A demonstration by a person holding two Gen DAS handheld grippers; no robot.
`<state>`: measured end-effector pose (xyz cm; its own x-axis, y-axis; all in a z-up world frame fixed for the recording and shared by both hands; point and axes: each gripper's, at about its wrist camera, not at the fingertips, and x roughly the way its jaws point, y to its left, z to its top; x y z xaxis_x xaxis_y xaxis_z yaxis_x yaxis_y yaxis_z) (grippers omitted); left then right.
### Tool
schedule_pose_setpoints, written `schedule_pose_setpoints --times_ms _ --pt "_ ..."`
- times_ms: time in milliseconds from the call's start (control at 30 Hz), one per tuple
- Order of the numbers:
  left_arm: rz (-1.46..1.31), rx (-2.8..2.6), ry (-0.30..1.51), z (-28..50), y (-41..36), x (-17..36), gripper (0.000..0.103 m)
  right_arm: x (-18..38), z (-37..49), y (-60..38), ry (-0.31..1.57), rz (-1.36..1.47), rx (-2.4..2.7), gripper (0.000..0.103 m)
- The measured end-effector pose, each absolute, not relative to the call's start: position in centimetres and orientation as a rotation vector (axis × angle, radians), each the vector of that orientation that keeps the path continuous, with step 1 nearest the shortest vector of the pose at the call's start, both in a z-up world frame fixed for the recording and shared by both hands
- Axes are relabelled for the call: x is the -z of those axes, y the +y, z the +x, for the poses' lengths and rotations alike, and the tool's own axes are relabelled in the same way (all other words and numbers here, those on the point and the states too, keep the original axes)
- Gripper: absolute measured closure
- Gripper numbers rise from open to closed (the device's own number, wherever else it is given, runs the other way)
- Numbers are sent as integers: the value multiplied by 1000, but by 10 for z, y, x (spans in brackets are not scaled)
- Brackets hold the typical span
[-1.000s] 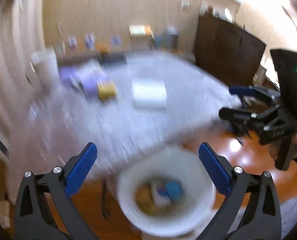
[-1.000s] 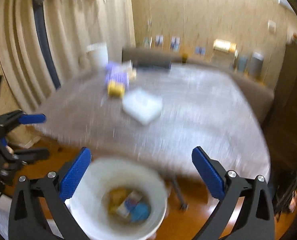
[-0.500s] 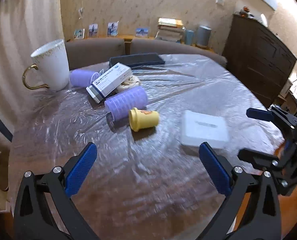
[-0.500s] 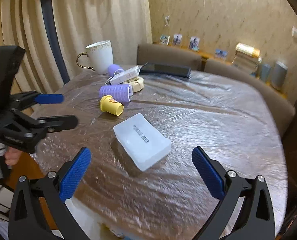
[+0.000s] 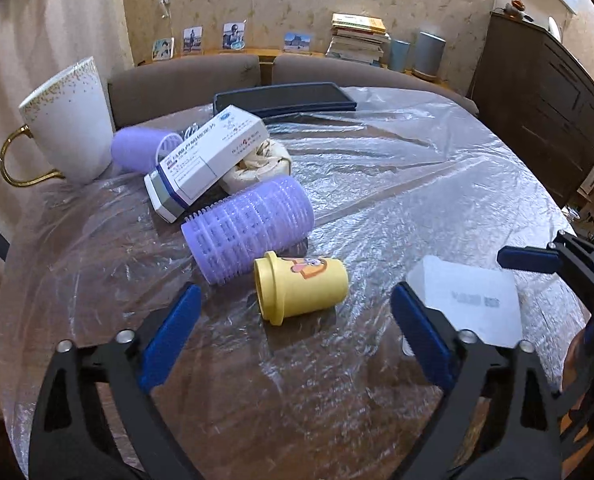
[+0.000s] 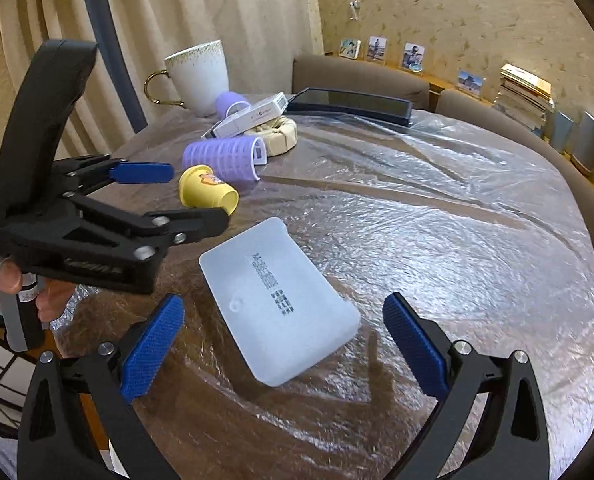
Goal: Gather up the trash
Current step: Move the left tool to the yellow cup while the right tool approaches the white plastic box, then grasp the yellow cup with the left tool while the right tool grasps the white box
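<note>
Yellow cup (image 5: 301, 288) lies on its side between my left gripper's (image 5: 293, 336) wide-spread, empty fingers; on the crinkled plastic over the counter (image 5: 417, 184) it could roll off if I nudge it, and I can't see inside. From the right wrist, my right gripper (image 6: 283, 344) gapes wide and empty around the white box (image 6: 279, 300), whose smooth lid could slip; the mug's (image 6: 201, 76) inside is hidden.

Left wrist view: white packet (image 5: 469, 300) partly hidden behind left gripper's (image 5: 293, 332) right finger; its print too blurred to read. Cloth bundle (image 5: 265, 162) mostly covered by medicine box (image 5: 207, 158). Far purple roller (image 5: 141, 148) half hidden by that box. Right gripper (image 5: 553, 258) cut by frame edge. Right wrist view: box text (image 6: 257, 114) too small; person's hand (image 6: 13, 284) cut off at left.
</note>
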<state>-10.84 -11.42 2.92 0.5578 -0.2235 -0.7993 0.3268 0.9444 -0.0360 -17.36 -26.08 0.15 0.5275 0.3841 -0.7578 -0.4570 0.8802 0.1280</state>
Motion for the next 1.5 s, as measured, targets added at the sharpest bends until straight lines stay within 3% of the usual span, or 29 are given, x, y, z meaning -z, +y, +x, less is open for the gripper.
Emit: schedule_pose_setpoints --times_ms 333,533,800,1500 --pt "120 314 937 -103 -116 -22 23 3 -166 -258 899 -99 -531 18" --pt "133 314 937 -101 -120 -21 29 1 -165 -255 896 -113 -544 33" --pt "92 329 933 -102 -118 -23 53 -5 -174 -252 872 -147 -527 48" --pt "113 332 906 -130 -112 -33 53 -10 -184 -267 899 7 -483 49"
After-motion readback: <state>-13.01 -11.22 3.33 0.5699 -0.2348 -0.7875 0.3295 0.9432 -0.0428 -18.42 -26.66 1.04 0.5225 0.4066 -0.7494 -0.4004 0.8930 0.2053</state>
